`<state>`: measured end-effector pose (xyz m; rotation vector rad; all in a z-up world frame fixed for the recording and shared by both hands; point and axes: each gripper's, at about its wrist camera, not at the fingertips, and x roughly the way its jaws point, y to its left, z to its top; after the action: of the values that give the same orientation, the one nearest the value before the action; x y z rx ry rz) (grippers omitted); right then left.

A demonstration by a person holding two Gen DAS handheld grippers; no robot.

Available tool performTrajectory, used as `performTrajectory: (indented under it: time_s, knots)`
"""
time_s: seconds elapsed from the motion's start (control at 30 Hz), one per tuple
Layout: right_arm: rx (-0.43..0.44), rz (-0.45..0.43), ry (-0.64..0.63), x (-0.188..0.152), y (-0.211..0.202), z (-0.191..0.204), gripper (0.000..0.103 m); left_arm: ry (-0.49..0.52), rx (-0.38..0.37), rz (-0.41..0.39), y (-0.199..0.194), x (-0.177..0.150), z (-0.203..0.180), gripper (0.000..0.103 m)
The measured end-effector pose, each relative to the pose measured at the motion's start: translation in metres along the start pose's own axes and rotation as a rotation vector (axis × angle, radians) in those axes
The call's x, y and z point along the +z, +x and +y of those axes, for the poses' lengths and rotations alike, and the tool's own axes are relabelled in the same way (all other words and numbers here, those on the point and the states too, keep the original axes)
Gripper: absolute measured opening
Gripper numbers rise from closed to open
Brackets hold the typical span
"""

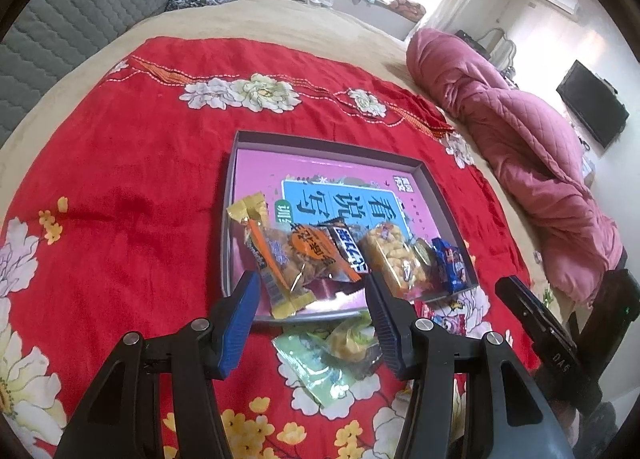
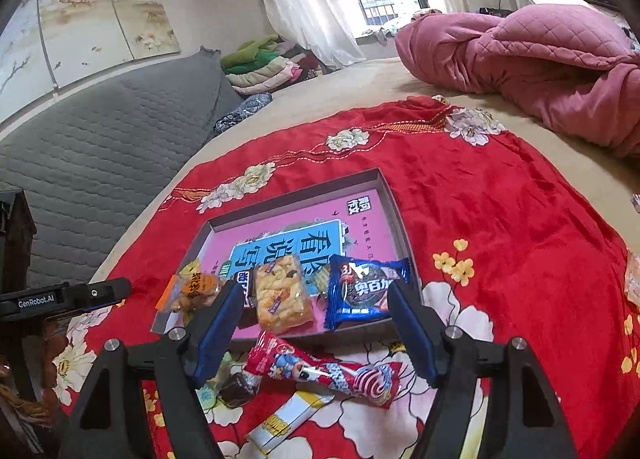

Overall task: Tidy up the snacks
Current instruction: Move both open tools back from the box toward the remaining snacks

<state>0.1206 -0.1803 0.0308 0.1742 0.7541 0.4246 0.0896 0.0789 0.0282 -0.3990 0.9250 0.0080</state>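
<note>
A shallow grey box with a pink printed floor lies on the red floral cloth. At its near end lie an orange snack pack, a dark bar, a clear pack of yellow puffs and a blue cookie pack. Outside the box lie a pale green pack, a red-and-white wrapper and a yellow-white stick pack. My left gripper is open above the box's near edge and the green pack. My right gripper is open over the red wrapper.
The red cloth covers a beige bed. A pink quilt is heaped on the right. A grey padded headboard runs along the left. Another small packet lies at the cloth's right edge.
</note>
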Motion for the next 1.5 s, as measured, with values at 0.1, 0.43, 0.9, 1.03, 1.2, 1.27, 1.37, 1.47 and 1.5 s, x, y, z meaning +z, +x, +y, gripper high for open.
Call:
performTrajectory:
  time_s: [0.1,0.43,0.9,1.03,1.2,1.27,1.37,1.47,1.5]
  knots:
    - [0.002,0.008,0.001,-0.002,-0.002,0.002,0.074,-0.003,-0.011,0.023,0.001,-0.006,0.000,0.056]
    - [-0.009,0.069,0.008,-0.013,-0.004,0.005,0.074,-0.027,-0.038,0.103,0.012,-0.025,-0.004,0.056]
    - [-0.030,0.205,0.033,-0.035,0.000,0.010,0.074,-0.059,-0.055,0.195,0.028,-0.044,-0.006,0.056]
    - [-0.043,0.251,0.023,-0.043,0.005,0.015,0.074,-0.064,-0.061,0.209,0.030,-0.047,-0.007,0.056]
    - [-0.051,0.301,-0.001,-0.053,0.012,0.020,0.074,-0.085,-0.075,0.227,0.033,-0.051,-0.005,0.056]
    - [-0.051,0.317,-0.015,-0.056,0.015,0.023,0.074,-0.105,-0.082,0.237,0.036,-0.052,-0.003,0.056]
    - [-0.049,0.334,-0.037,-0.060,0.018,0.027,0.074,-0.145,-0.091,0.253,0.041,-0.053,0.001,0.056]
    - [-0.049,0.345,-0.051,-0.062,0.022,0.030,0.074,-0.189,-0.103,0.267,0.048,-0.052,0.005,0.056]
    - [-0.046,0.347,-0.053,-0.063,0.023,0.031,0.074,-0.207,-0.115,0.272,0.051,-0.051,0.005,0.056]
